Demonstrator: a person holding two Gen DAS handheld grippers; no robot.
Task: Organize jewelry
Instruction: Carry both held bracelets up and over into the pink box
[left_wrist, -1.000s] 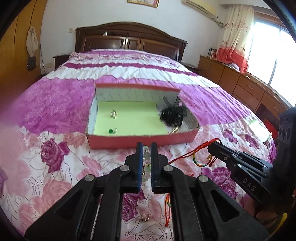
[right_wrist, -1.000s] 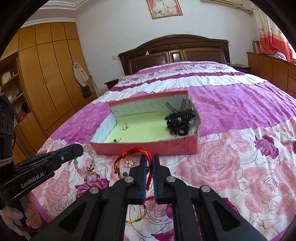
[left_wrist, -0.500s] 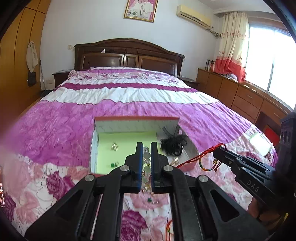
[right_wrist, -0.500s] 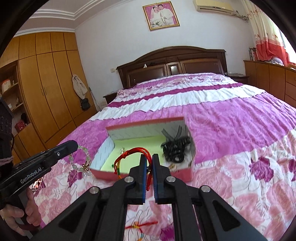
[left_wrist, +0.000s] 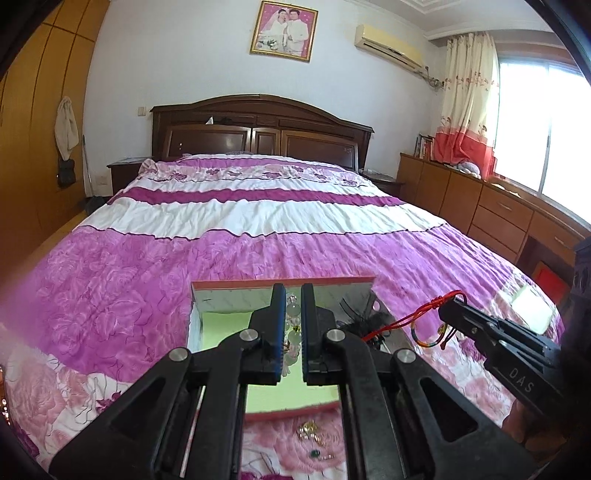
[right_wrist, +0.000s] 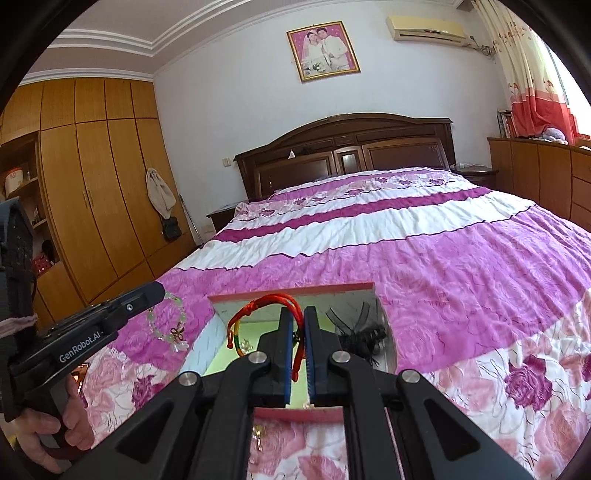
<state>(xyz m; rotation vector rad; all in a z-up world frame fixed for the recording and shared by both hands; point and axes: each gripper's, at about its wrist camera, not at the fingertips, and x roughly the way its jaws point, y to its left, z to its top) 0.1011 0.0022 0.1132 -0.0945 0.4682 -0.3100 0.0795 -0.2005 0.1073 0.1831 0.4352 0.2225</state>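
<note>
A red box (left_wrist: 194, 325) with a green floor lies open on the pink floral bedspread. My left gripper (left_wrist: 293, 291) hovers over the box's near half, shut on a bracelet of pale green beads (left_wrist: 293, 312) that dangles between its pads. To its right, my right gripper (left_wrist: 448, 308) is shut on a red cord bracelet (left_wrist: 413, 319) with a multicoloured loop. In the right wrist view the right gripper (right_wrist: 299, 314) holds the red cord bracelet (right_wrist: 258, 308) above the box (right_wrist: 295, 288). The left gripper (right_wrist: 157, 291) hangs the bead bracelet (right_wrist: 173, 326) left of the box. Most of the box floor is hidden.
Black hair ties (left_wrist: 365, 321) fill the box's right end. Small gold pieces and a green bead (left_wrist: 312, 439) lie on the bedspread (left_wrist: 147, 295) in front of the box. A shiny flat card (left_wrist: 524, 306) rests at the bed's right edge. Wardrobes stand left, a dresser (left_wrist: 498, 218) right.
Both grippers rose and moved forward over the box, carrying their bracelets up off the bedspread. The box has slid lower in both views.
</note>
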